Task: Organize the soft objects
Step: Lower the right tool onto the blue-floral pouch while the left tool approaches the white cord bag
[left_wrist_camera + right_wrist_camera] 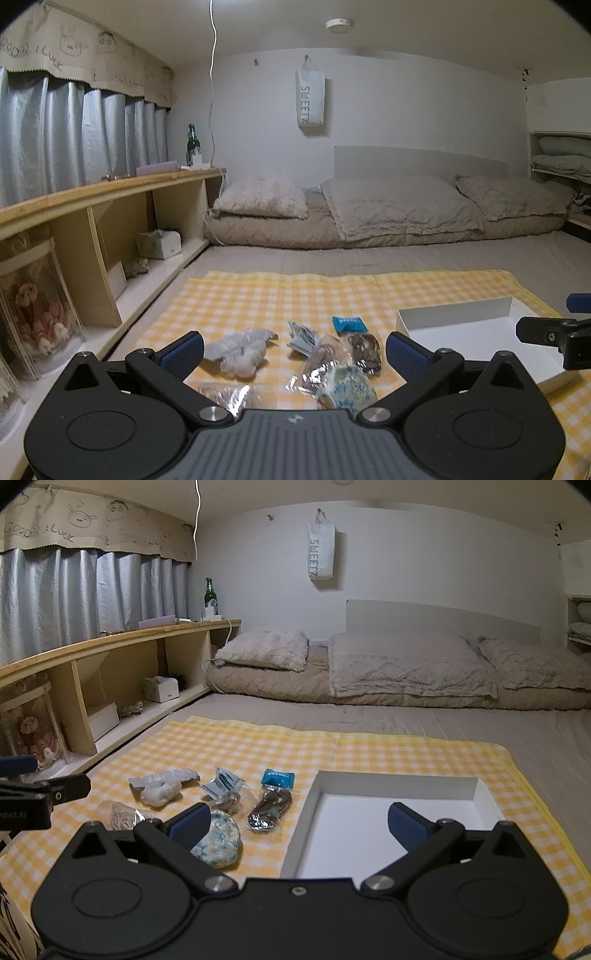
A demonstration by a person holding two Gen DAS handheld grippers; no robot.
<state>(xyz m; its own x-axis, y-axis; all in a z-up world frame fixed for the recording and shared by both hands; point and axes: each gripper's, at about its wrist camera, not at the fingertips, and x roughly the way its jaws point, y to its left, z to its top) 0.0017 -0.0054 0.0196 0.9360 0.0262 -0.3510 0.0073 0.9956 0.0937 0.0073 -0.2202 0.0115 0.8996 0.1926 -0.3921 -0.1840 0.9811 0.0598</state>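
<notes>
Both the left hand-held gripper point(293, 352) and right hand-held gripper point(297, 823) were held wide and empty above the yellow checked cloth point(258, 746); soft packets point(271, 806) were clustered beside the white tray point(399, 779), seemingly meant for sorting

In the left wrist view the gripper body hides the near part of a clear packet point(225, 395), and the white tray point(461, 325) runs behind the right finger.

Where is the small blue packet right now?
In the right wrist view, the blue packet lies on the checked cloth, just left of the white tray.
</notes>
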